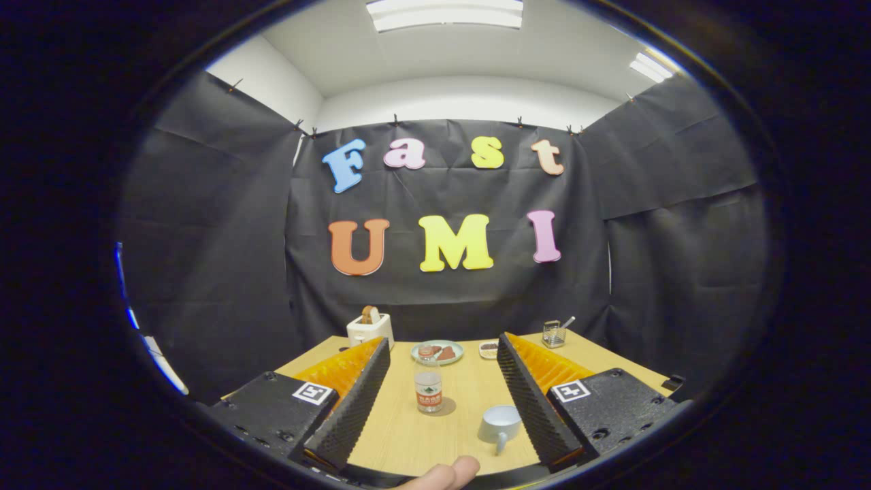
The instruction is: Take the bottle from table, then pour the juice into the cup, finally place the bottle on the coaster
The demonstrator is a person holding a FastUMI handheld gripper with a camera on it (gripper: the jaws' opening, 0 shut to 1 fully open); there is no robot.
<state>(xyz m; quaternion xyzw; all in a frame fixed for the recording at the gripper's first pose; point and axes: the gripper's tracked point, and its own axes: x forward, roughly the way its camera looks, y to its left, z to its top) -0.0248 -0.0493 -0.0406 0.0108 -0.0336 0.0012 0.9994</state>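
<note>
Your tongs point(442, 395) stand wide open, holding nothing. The bottle point(428, 382) stands upright on the wooden table point(401, 435) between the fingers, the cup point(499, 425) nearer the right finger. If you grip, centre on the bottle's body. Beyond: plate point(437, 351), toaster point(370, 328), black cloth walls.

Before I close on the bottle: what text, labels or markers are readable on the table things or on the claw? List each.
Bottle: the label has a red band with print, too small to read.
Claw, open with the bottle standing between its fingers: one square black-and-white marker on each side, a pattern with no words.
Cup: no print visible.
</note>
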